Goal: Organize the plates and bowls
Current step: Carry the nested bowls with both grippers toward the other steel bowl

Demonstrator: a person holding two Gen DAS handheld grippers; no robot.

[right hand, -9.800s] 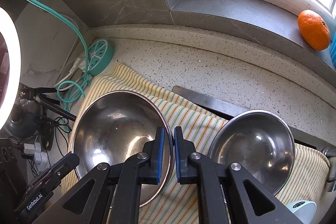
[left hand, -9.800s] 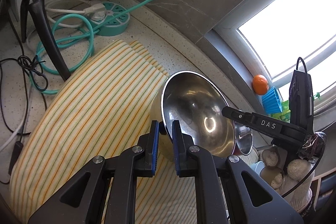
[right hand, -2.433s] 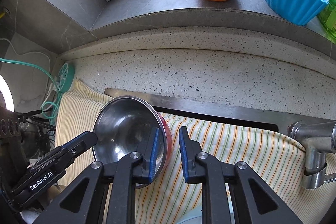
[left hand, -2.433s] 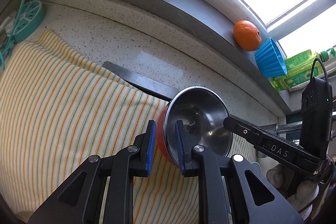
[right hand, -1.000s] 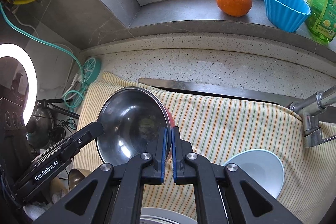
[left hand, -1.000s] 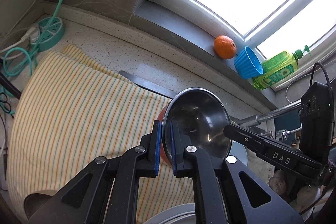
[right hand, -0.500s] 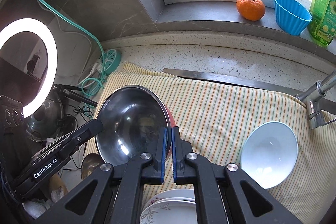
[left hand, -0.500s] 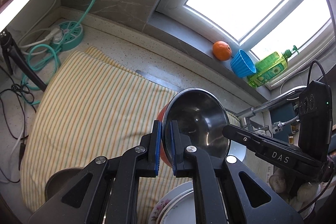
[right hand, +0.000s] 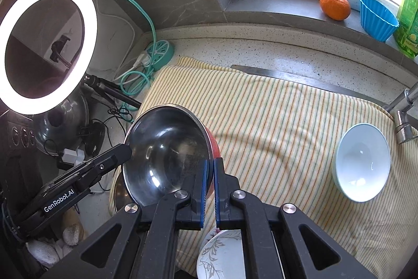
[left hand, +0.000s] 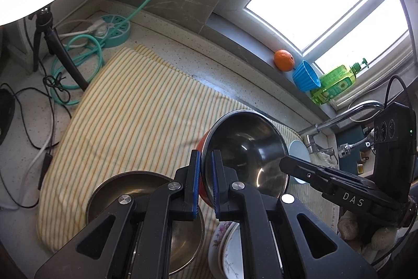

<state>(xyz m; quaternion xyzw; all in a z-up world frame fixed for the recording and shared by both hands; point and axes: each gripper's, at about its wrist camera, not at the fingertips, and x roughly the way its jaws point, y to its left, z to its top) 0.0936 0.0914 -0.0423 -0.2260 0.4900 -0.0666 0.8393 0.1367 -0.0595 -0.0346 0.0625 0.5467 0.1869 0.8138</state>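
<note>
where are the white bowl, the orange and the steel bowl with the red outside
white bowl [right hand: 361, 161], right wrist view, on its inner bottom
orange [right hand: 335, 5], right wrist view, on the middle of its peel
steel bowl [right hand: 164, 153], right wrist view, on its shiny inside

Bowl [left hand: 245, 145] polished steel, red outside; striped mat [right hand: 274, 122] woven cloth; speckled counter [right hand: 261, 49] probably stone

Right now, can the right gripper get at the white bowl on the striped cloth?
Probably not yet. The right gripper is shut on the rim of the steel bowl, which the left gripper also clamps. The white bowl sits unobstructed on the cloth, so once freed, yes.
</note>
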